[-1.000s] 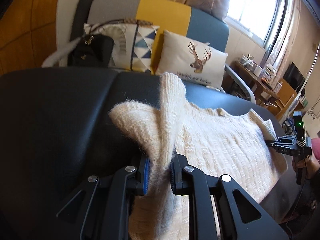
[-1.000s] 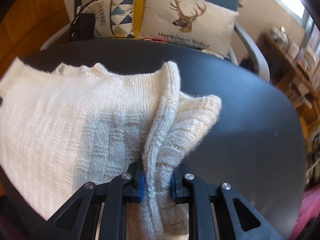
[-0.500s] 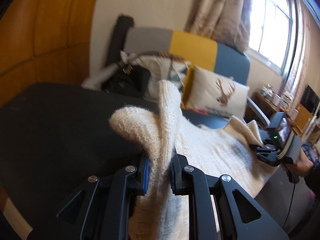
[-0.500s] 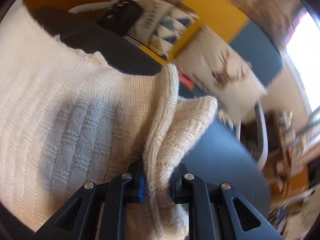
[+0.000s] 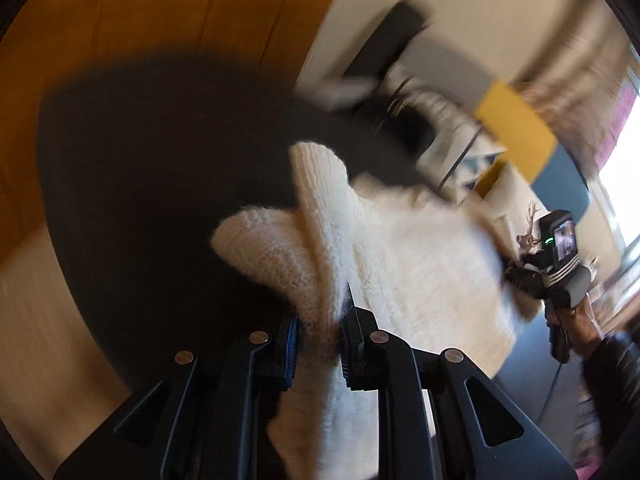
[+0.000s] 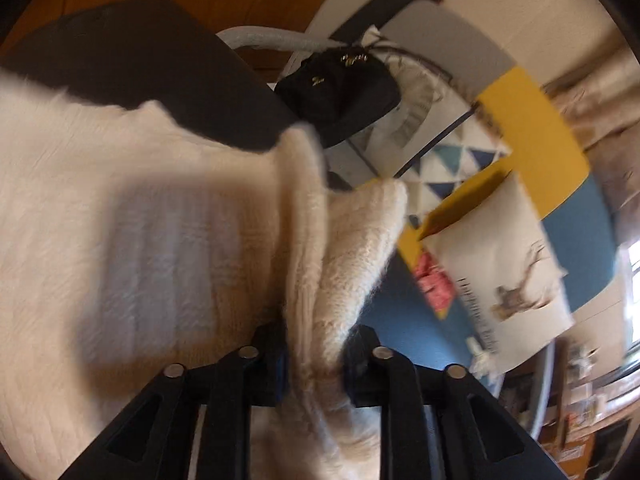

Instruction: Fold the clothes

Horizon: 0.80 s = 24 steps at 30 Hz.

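Observation:
A cream knitted sweater (image 5: 400,248) is stretched above the black table (image 5: 160,160) between both grippers. My left gripper (image 5: 318,344) is shut on a bunched fold at one end. In the left wrist view the right gripper (image 5: 510,274) grips the far end, carried by a person's hand (image 5: 580,320). In the right wrist view the sweater (image 6: 140,220) spreads left, and a thick fold fills the gap of my right gripper (image 6: 316,356). Its jaws are opening, with the pads still against the knit. Both views are tilted and blurred.
Behind the table (image 6: 140,40) stands a grey, yellow and blue sofa (image 6: 540,132) with a black handbag (image 6: 340,88), a triangle-patterned cushion (image 6: 452,168) and a deer cushion (image 6: 500,272). Wooden floor (image 5: 120,8) lies past the table's left edge. Cluttered shelves (image 6: 580,400) stand at the right.
Both grippers have swung sideways and rolled, carrying the sweater with them, so the room now looks tilted. The right gripper's fingers stand slightly wider around the fold.

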### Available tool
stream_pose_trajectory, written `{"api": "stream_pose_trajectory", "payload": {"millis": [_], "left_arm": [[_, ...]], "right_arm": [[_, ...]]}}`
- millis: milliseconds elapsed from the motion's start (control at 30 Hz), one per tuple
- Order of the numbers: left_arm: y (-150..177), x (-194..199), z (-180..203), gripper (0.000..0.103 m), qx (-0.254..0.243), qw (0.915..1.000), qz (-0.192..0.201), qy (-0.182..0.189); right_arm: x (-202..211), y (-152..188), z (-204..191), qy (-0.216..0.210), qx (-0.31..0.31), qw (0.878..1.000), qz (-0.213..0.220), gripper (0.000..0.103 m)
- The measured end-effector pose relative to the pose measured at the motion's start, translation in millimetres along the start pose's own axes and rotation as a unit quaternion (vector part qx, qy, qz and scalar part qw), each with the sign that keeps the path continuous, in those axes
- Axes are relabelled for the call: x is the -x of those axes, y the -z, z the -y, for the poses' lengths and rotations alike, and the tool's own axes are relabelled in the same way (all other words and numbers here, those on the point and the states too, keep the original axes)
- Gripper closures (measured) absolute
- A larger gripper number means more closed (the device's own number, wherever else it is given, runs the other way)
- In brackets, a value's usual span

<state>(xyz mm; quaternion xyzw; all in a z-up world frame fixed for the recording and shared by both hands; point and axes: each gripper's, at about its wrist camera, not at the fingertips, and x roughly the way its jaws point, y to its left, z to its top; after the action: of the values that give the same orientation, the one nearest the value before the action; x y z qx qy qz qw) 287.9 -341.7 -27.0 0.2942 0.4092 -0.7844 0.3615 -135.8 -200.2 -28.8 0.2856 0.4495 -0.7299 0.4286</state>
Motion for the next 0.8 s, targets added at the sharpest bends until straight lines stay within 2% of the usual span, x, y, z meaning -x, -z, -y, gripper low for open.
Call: {"api": "stream_pose_trajectory", "payload": {"millis": [67, 133, 200, 267, 300, 333, 433, 500, 567, 600, 700, 800], "left_arm": [[3.2, -13.5, -16.1, 0.084, 0.028, 0.9994, -0.022, 0.001], [6.0, -20.5, -16.9, 0.083, 0.024, 0.9994, -0.026, -0.007], [6.2, -21.5, -2.5, 0.082, -0.020, 0.9990, -0.017, -0.037], [6.5, -21.3, 12.5, 0.082, -0.062, 0.9958, -0.004, -0.067], [6.3, -20.8, 16.7, 0.082, -0.076, 0.9941, -0.001, -0.077], [6.5, -20.2, 15.1, 0.082, -0.078, 0.9937, 0.000, -0.081], [5.2, -22.2, 8.2, 0.082, -0.065, 0.9945, -0.006, -0.082], [3.5, -21.2, 6.6, 0.082, -0.063, 0.9942, -0.004, -0.087], [1.8, -19.7, 5.2, 0.082, -0.062, 0.9937, -0.001, -0.093], [1.5, -19.3, 5.6, 0.082, -0.063, 0.9934, -0.001, -0.096], [3.6, -17.0, 8.3, 0.082, -0.063, 0.9936, 0.000, -0.094], [5.9, -13.1, 7.5, 0.082, -0.062, 0.9939, 0.002, -0.091]], "right_arm": [[-5.0, -6.2, 11.6, -0.031, -0.035, 0.999, -0.007, 0.077], [-10.9, -6.8, 34.8, -0.085, -0.097, 0.991, -0.024, 0.075], [-23.9, -3.5, 62.8, -0.149, -0.179, 0.972, -0.039, 0.075], [-35.0, 4.2, 88.6, -0.205, -0.264, 0.941, -0.048, 0.075], [-35.6, 7.9, 99.3, -0.217, -0.295, 0.929, -0.045, 0.075], [-31.1, 10.9, 103.1, -0.217, -0.308, 0.926, -0.036, 0.075], [-4.1, 21.1, 103.9, -0.182, -0.321, 0.930, -0.008, 0.075], [11.4, 21.7, 102.7, -0.162, -0.296, 0.941, 0.021, 0.075], [24.5, 22.0, 90.2, -0.177, -0.262, 0.948, 0.036, 0.075], [27.5, 21.1, 84.2, -0.192, -0.244, 0.950, 0.035, 0.075], [22.1, 19.1, 60.9, -0.197, -0.200, 0.960, 0.009, 0.075], [3.2, 20.2, 47.7, -0.153, -0.188, 0.970, -0.032, 0.075]]}}
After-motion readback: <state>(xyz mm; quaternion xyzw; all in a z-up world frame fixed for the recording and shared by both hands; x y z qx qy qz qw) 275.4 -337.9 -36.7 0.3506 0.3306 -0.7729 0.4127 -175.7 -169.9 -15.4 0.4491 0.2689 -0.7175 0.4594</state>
